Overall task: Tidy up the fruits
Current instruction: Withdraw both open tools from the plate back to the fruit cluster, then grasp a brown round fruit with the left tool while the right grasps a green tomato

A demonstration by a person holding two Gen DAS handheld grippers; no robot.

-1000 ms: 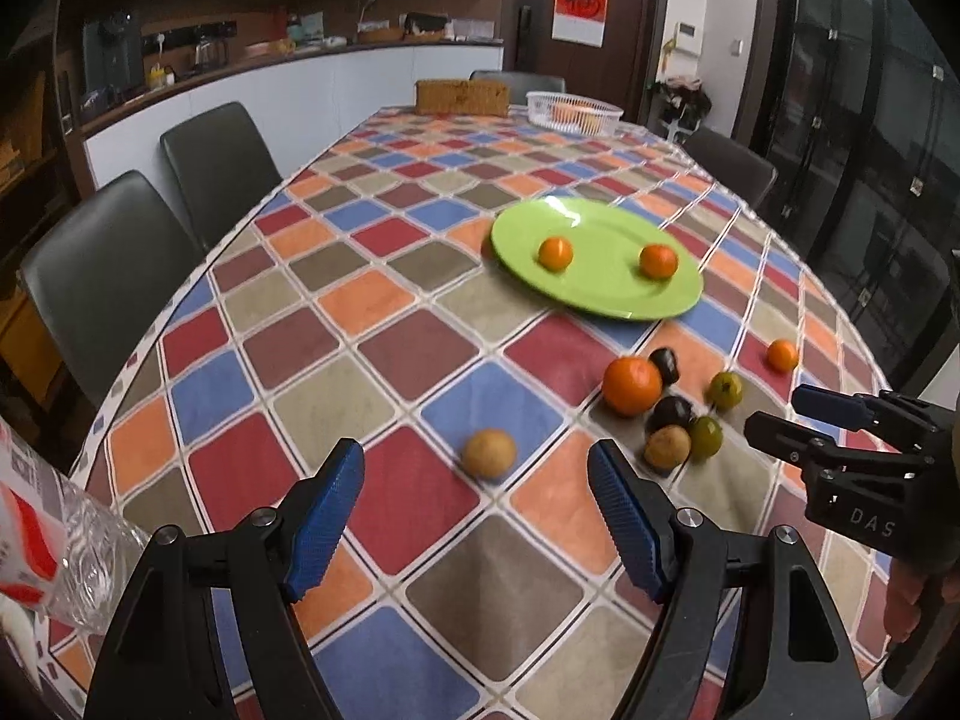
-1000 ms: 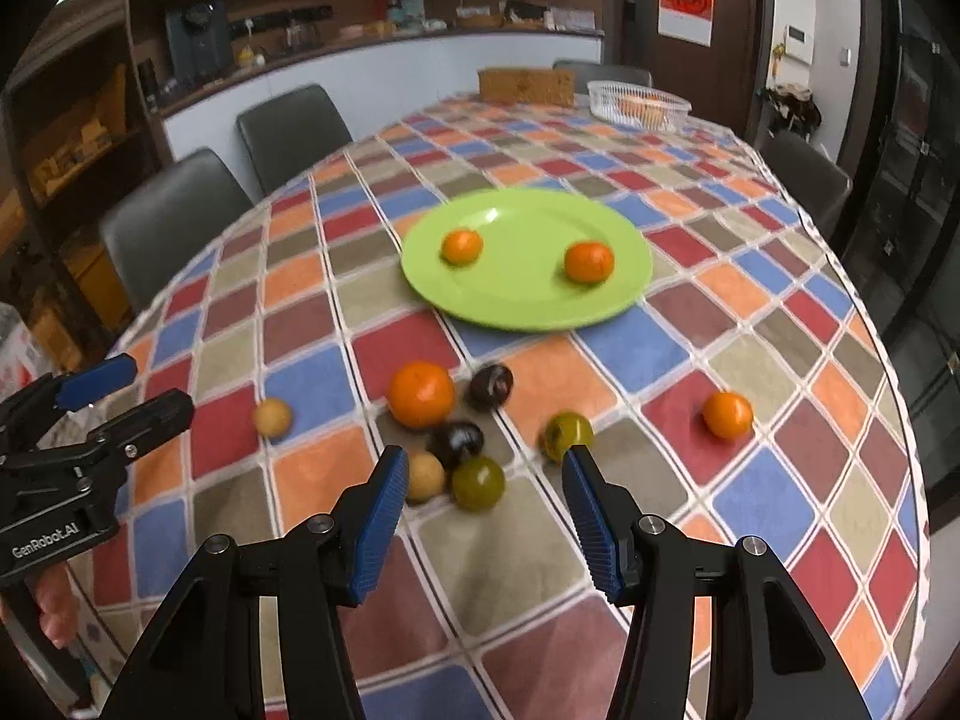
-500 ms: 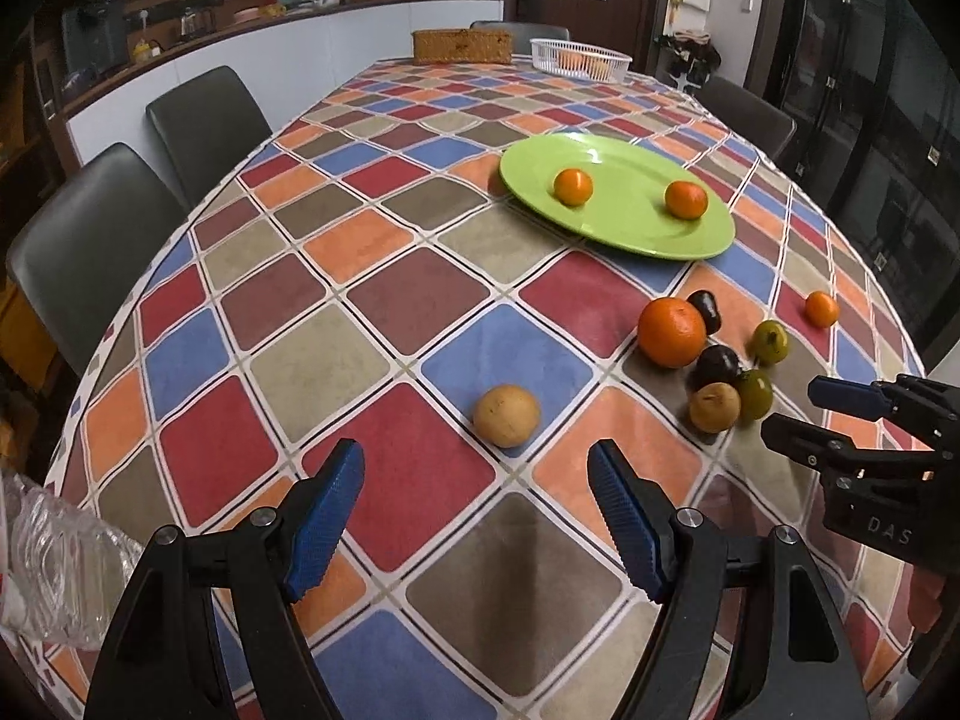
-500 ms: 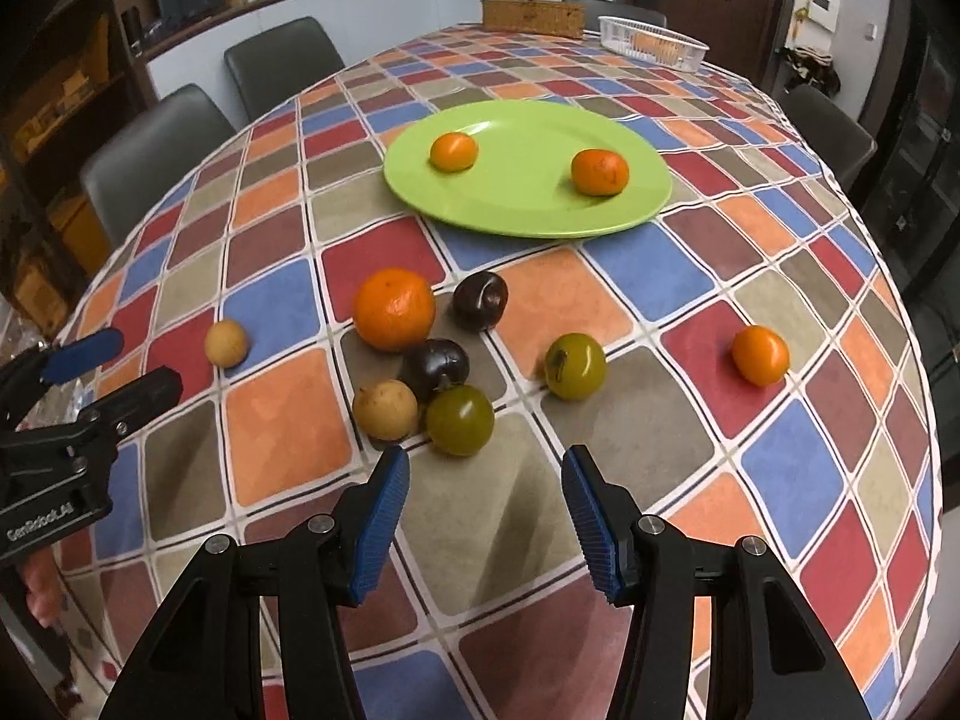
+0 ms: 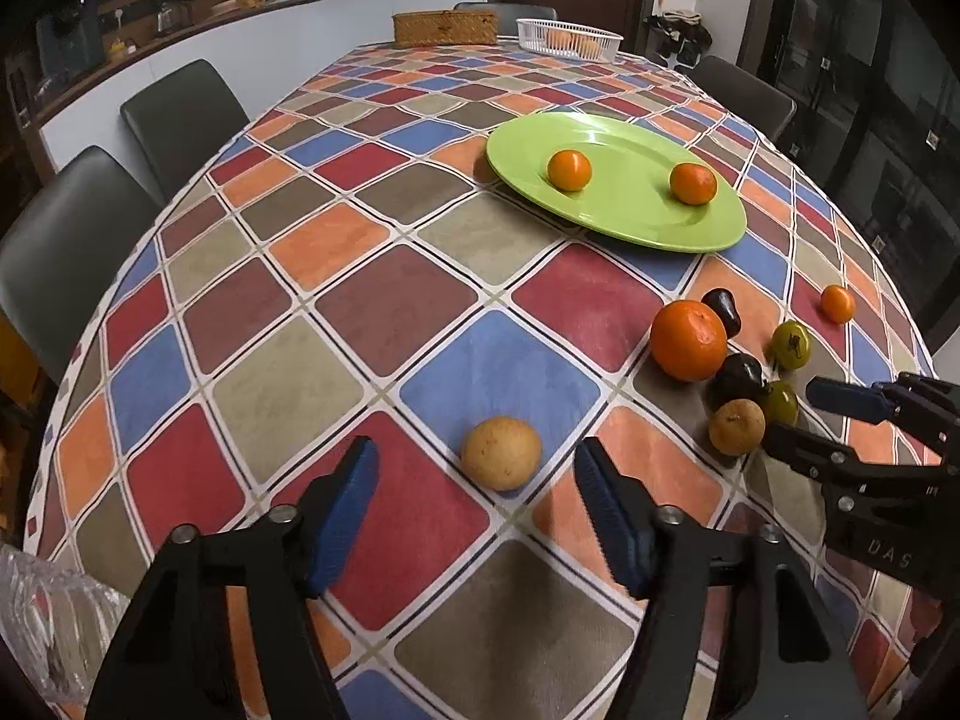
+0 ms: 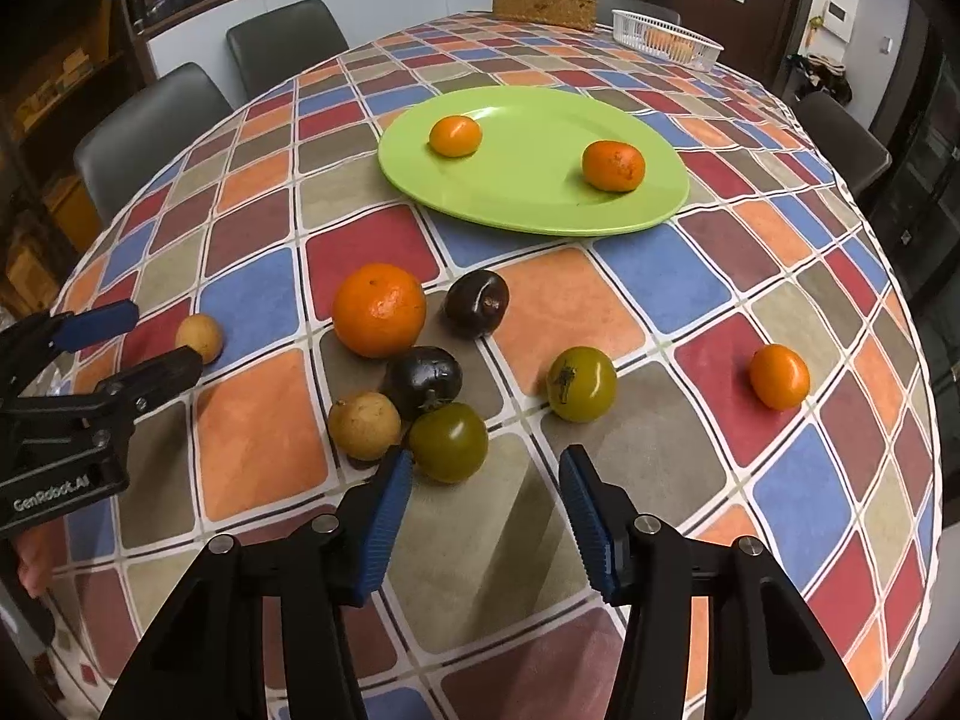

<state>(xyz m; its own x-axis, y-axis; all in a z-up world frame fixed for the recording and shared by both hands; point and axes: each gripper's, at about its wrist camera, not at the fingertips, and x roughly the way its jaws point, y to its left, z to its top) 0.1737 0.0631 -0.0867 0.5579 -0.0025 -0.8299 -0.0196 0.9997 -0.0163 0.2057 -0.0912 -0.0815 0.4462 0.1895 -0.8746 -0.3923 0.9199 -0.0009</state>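
A lone tan round fruit (image 5: 501, 453) lies on the checked tablecloth between the tips of my left gripper (image 5: 476, 456). Its jaws are closing and the pads stand clear of the fruit. My right gripper (image 6: 486, 456) hovers low, jaws closing a little, with a green tomato (image 6: 449, 441) just off its left fingertip and nothing gripped. Around it lie a big orange (image 6: 379, 309), two dark plums (image 6: 477, 303), another tan fruit (image 6: 364, 425), a second green tomato (image 6: 582, 384) and a small mandarin (image 6: 779, 376). The green plate (image 6: 528, 180) holds two mandarins.
A white basket (image 5: 567, 39) and a wicker box (image 5: 444, 29) stand at the table's far end. Dark chairs (image 5: 180, 114) line the left side. Crinkled clear plastic (image 5: 54, 630) sits at the near left corner. The table edge curves away on the right.
Both grippers have sunk toward the table and moved forward. The left jaws have narrowed and now flank the lone tan fruit. The right tips now sit beside the near green tomato.
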